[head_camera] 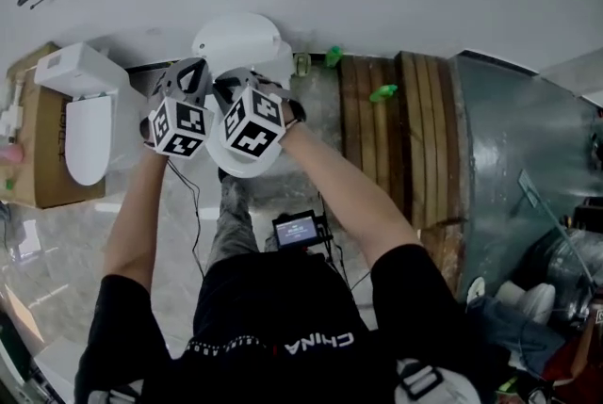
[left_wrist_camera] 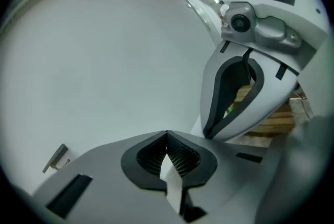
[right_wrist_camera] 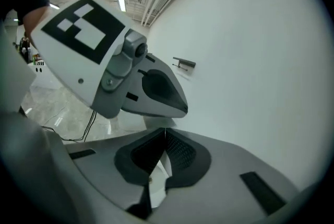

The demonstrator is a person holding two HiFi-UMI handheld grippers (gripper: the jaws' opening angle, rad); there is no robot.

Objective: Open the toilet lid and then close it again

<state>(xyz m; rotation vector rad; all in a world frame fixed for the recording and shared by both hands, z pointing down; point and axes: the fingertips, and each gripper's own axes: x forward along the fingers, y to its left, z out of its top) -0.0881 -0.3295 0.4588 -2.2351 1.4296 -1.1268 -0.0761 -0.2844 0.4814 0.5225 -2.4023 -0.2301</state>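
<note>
In the head view a white toilet stands against the wall in front of me, its lid (head_camera: pixel 240 40) raised near the wall and the seat rim (head_camera: pixel 256 169) showing below my hands. Both grippers hover over it side by side. My left gripper (head_camera: pixel 193 69) is shut, its jaws meeting at the tip (left_wrist_camera: pixel 167 134) with nothing pinched; only a sliver of white shows through behind them. My right gripper (head_camera: pixel 236 82) is likewise shut (right_wrist_camera: pixel 165 131) with nothing in it. Both point toward the pale wall. Most of the bowl is hidden by the grippers.
A second white toilet (head_camera: pixel 83 115) sits on a cardboard box (head_camera: pixel 42 162) at the left. Wooden planks (head_camera: pixel 396 138) and a grey metal sheet (head_camera: pixel 509 167) lie to the right. A small screen device (head_camera: pixel 297 229) with cables rests on the floor by my legs.
</note>
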